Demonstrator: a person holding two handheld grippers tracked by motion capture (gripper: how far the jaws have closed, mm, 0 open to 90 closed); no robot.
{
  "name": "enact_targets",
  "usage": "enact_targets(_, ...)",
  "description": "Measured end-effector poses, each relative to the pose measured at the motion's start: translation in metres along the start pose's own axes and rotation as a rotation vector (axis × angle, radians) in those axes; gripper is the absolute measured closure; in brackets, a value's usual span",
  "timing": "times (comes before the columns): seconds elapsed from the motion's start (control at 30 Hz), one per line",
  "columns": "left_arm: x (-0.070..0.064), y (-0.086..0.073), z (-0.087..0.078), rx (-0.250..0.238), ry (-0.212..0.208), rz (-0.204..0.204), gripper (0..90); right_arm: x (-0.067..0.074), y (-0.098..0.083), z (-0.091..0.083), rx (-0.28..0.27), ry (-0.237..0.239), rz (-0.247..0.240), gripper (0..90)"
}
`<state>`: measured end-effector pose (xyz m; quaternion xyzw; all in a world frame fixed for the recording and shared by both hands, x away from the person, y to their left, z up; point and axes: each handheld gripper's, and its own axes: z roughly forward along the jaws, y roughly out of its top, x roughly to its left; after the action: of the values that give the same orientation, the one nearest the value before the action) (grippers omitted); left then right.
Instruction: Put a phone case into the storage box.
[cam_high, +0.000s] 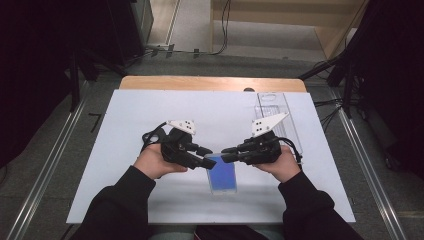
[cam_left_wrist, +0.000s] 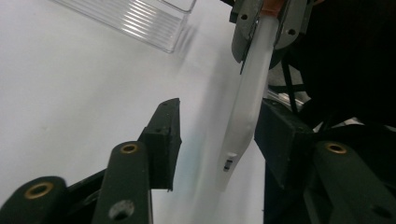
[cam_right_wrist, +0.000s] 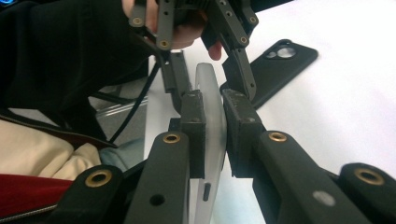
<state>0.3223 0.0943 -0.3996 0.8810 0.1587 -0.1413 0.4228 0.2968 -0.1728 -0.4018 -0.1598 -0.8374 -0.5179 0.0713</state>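
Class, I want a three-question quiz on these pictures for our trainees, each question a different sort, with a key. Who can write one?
1. Multiple choice: what is the right gripper shut on? A) the phone B) a pen C) a cup
2. True or false: the left gripper has its jaws clamped tight on the phone.
3. Fill in: in the high view, the clear tray lies toward the far ____ side of the table.

Key: 1 A; 2 false, its jaws stand apart around the phone; 3 right.

white worktop (cam_high: 150, 150), clear ribbed plastic tray (cam_high: 272, 107) at far right, black phone case (cam_right_wrist: 280, 63) flat on it
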Motion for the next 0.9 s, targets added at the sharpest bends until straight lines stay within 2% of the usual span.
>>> enact_targets(0.13,-0.0007,-0.0011,-0.0002,-0.011,-0.059,0.019,75.2,0.0006,0.0004,0.0,-0.004,0.014,0.004,77.2)
enact_targets(0.2,-0.0013,-0.0017,0.0005,-0.002,-0.083,0.034,79.9,-0.0013,-0.0003,0.0,-0.001,0.039,0.018,77.3)
enact_targets(0.33,-0.0023,-0.0032,0.0009,0.015,-0.098,0.071,80.4,-0.0015,-0.0008,0.0014,0.007,0.061,0.019,77.2)
enact_targets(0.43,-0.0015,-0.0031,-0.0003,0.009,-0.111,0.058,80.6,-0.0012,-0.0004,0.0015,0.006,0.063,0.021,77.2)
enact_targets(0.57,-0.0005,-0.0027,-0.0001,0.025,-0.107,0.039,80.7,-0.0021,-0.0007,0.0026,0.009,0.058,0.028,75.6)
enact_targets(0.6,-0.0005,-0.0027,-0.0003,0.026,-0.102,0.036,80.7,-0.0014,-0.001,0.0034,0.003,0.031,0.021,58.7)
enact_targets(0.63,-0.0001,-0.0029,-0.0012,0.019,-0.092,0.018,80.7,-0.0004,-0.001,0.0027,-0.003,0.009,0.01,57.2)
enact_targets(0.67,-0.0001,-0.0029,-0.0012,0.019,-0.092,0.018,80.6,-0.0003,-0.0005,0.0016,-0.008,0.001,0.007,53.1)
enact_targets(0.77,0.0013,-0.0029,-0.0035,0.019,-0.074,-0.002,80.6,0.0008,0.0005,-0.0017,-0.032,-0.038,0.024,43.4)
enact_targets(0.83,0.0024,-0.0033,-0.0055,0.016,-0.053,-0.023,80.6,0.0017,0.0002,-0.003,-0.039,-0.086,0.032,34.9)
enact_targets(0.9,0.0035,-0.0036,-0.008,0.012,-0.032,-0.043,80.6,0.002,-0.0002,-0.0037,-0.041,-0.094,0.032,33.9)
